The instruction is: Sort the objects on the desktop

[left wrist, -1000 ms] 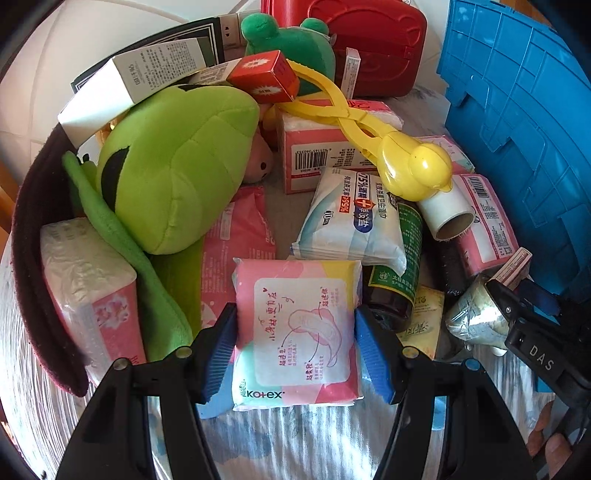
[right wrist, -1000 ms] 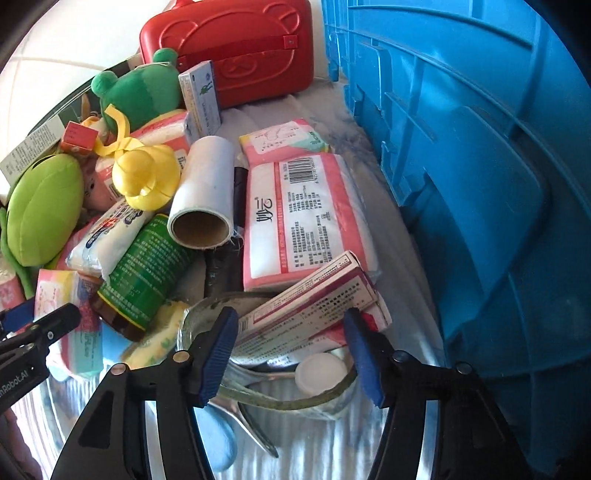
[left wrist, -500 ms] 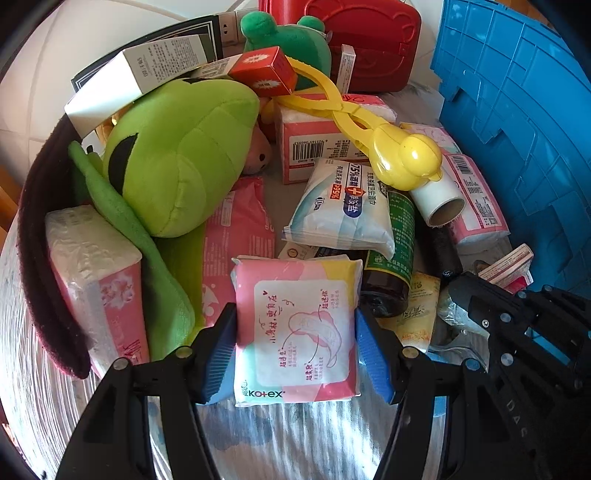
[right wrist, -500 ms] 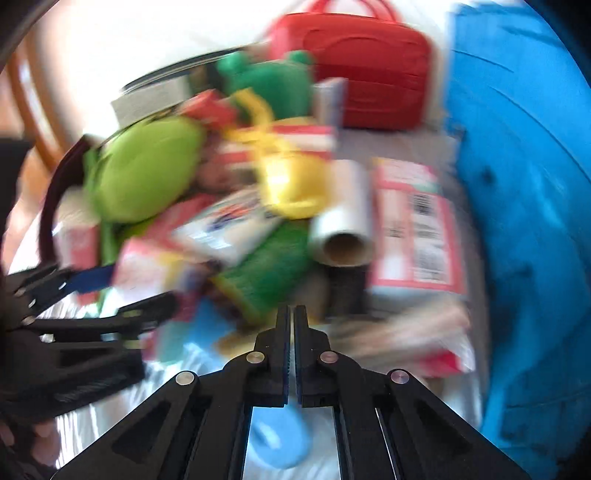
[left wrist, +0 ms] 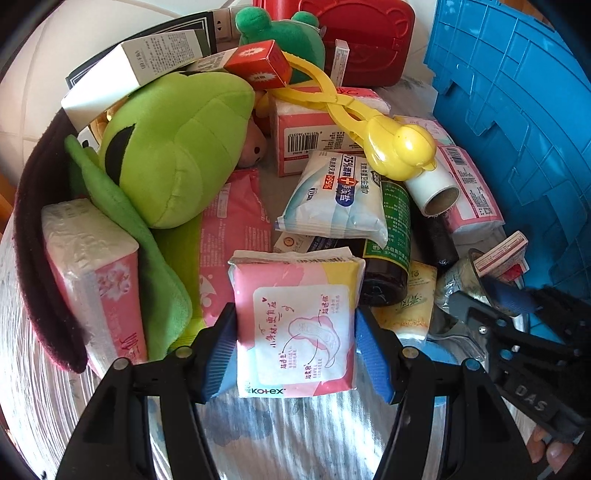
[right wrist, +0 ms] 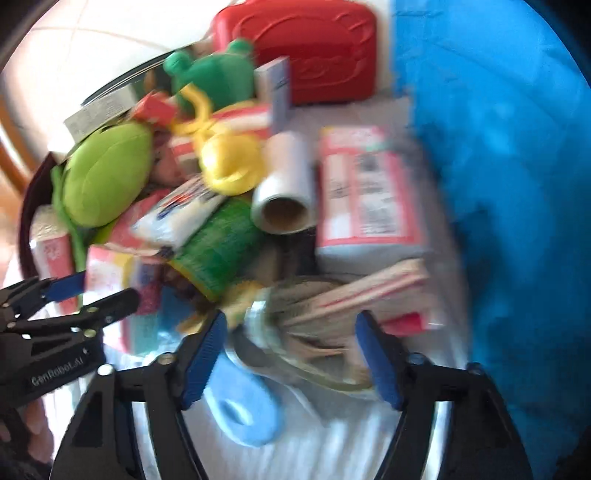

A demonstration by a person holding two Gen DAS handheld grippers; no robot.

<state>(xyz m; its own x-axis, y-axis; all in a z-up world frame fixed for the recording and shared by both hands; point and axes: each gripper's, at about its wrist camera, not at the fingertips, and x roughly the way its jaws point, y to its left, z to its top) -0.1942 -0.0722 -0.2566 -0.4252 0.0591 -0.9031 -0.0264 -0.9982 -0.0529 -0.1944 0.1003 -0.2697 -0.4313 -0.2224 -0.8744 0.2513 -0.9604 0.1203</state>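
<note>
Left tongs (left wrist: 295,343): blue ribbed pads clamped against both side edges of a soft, glossy pink-and-yellow Kotex pad packet (left wrist: 295,325), which stands between them over the striped cloth (left wrist: 295,435).

Right tongs (right wrist: 291,354): jaws spread wide, gripping nothing; the right wrist view is motion-blurred. Between and just beyond the pads lies a clear glass jar (right wrist: 295,332) on its side, with a flat pink-striped carton (right wrist: 369,291) resting across it. A flat light-blue ring-shaped piece (right wrist: 240,413) lies on the cloth just below the left pad.

Beyond the held packet: a brown glass bottle with green label (left wrist: 388,243) on its side, a crinkled white wipes pack (left wrist: 336,199) leaning on it, and a white roll with cardboard core (left wrist: 432,188).

Left of the left tongs: a wrapped tissue brick (left wrist: 92,273) and a lime-green plush (left wrist: 173,147).

Farther on: a yellow plastic duck-shaped clamp (left wrist: 399,147), a dark-green plush frog (left wrist: 284,37), and a moulded red case (left wrist: 362,33).

To the right, a ribbed blue plastic crate (left wrist: 517,110).
</note>
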